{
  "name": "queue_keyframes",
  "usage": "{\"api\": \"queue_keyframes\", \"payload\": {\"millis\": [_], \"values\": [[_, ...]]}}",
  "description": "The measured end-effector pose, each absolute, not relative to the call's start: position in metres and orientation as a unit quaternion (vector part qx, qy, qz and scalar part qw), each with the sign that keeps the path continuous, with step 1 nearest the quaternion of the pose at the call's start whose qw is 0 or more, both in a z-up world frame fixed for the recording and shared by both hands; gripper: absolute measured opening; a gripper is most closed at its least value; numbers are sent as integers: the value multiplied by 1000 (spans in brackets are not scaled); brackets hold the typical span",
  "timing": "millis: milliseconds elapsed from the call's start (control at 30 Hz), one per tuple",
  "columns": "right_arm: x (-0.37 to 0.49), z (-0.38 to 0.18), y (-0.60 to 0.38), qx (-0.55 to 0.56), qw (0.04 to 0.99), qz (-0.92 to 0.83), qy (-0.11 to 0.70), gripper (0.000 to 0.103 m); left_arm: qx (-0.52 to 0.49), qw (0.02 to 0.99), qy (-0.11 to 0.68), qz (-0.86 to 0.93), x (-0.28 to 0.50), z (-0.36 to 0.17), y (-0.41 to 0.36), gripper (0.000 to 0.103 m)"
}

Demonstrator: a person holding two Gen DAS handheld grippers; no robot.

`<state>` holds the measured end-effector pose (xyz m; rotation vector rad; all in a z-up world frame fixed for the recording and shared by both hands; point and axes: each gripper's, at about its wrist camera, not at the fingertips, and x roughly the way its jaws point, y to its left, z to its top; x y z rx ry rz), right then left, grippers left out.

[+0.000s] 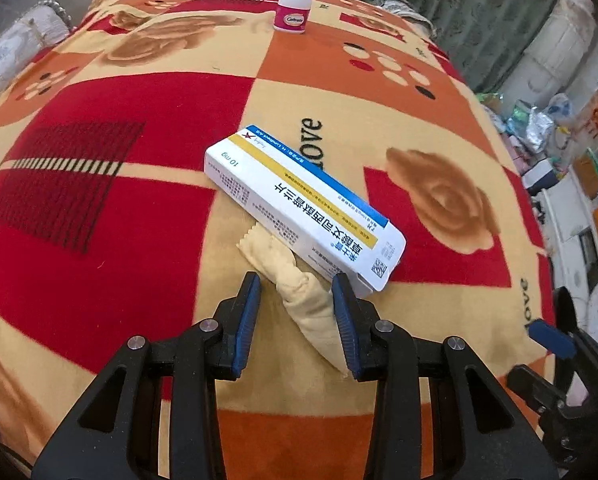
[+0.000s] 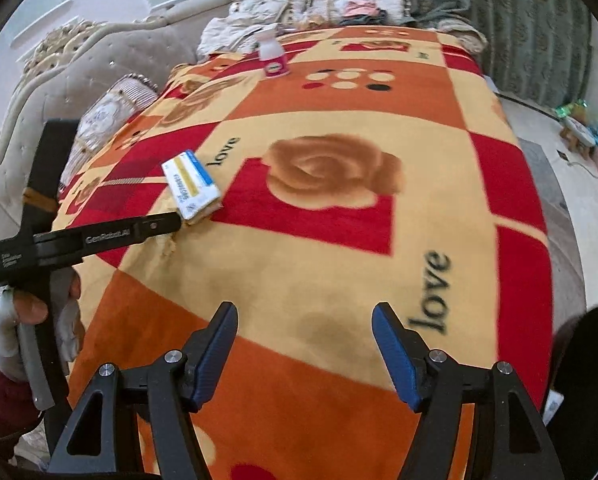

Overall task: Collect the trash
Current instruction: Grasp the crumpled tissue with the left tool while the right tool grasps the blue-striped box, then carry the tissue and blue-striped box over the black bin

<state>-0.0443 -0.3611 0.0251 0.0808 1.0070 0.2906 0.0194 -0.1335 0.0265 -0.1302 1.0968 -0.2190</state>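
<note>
A crumpled yellow cloth (image 1: 299,292) lies on the patterned blanket (image 1: 139,120), partly under a white, blue and yellow medicine box (image 1: 303,204). My left gripper (image 1: 297,286) is open with its fingers on either side of the cloth's near end, right finger beside the box corner. A white bottle with a pink label (image 1: 293,4) stands upright at the far end. In the right wrist view my right gripper (image 2: 305,320) is open and empty above the blanket (image 2: 339,260), with the box (image 2: 193,188), the bottle (image 2: 273,54) and the left gripper (image 2: 171,222) to its left.
Pillows (image 2: 111,116) and a padded headboard (image 2: 99,60) lie along the left and far sides. Green curtains (image 2: 519,20) hang behind. Cluttered bags and boxes (image 1: 571,140) stand on the floor to the right of the bed.
</note>
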Motion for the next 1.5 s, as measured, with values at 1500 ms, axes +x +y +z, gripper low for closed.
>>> {"api": "queue_keyframes", "payload": {"millis": [1500], "values": [[-14, 31, -293, -32, 871, 195, 451, 41, -44, 859, 486, -156, -39, 63, -134, 15]]}}
